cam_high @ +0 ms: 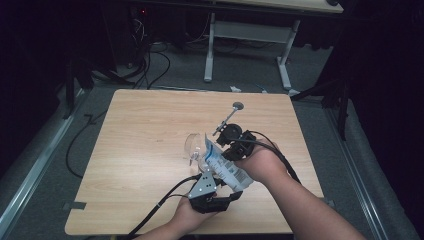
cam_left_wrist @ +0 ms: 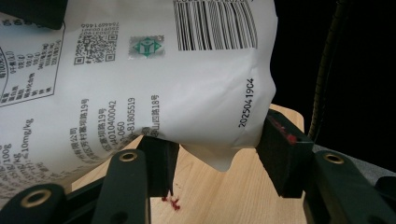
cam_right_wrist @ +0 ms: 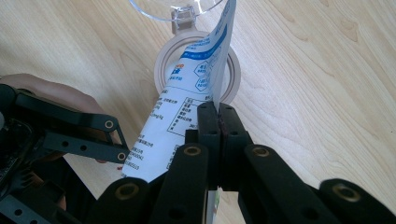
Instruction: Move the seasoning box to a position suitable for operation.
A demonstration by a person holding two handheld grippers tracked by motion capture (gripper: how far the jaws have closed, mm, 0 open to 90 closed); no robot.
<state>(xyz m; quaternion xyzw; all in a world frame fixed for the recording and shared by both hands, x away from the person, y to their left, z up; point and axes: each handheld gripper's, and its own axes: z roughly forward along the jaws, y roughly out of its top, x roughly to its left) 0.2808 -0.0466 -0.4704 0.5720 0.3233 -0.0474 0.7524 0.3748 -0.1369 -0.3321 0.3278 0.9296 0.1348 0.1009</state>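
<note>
A white printed bag [cam_high: 223, 168] is held tilted over the wooden table [cam_high: 140, 150], its upper end at a clear container [cam_high: 193, 148]. My left gripper [cam_high: 231, 191] grips the bag's lower end. In the left gripper view both pads press the bag [cam_left_wrist: 163, 84] from either side of my left gripper [cam_left_wrist: 219, 154]. My right gripper [cam_high: 223, 151] is shut on the bag's side edge. In the right gripper view its jaws [cam_right_wrist: 218, 116] pinch the thin edge of the bag [cam_right_wrist: 187, 93] above the container's round beige rim [cam_right_wrist: 236, 77], with a clear lid [cam_right_wrist: 177, 9] beyond.
A thin rod with a round disc [cam_high: 238, 105] points from the right gripper toward the table's far side. Cables [cam_high: 155, 65] lie on the floor behind the table, beside another table's white legs [cam_high: 209, 50]. Bare wood [cam_high: 135, 125] lies left of the container.
</note>
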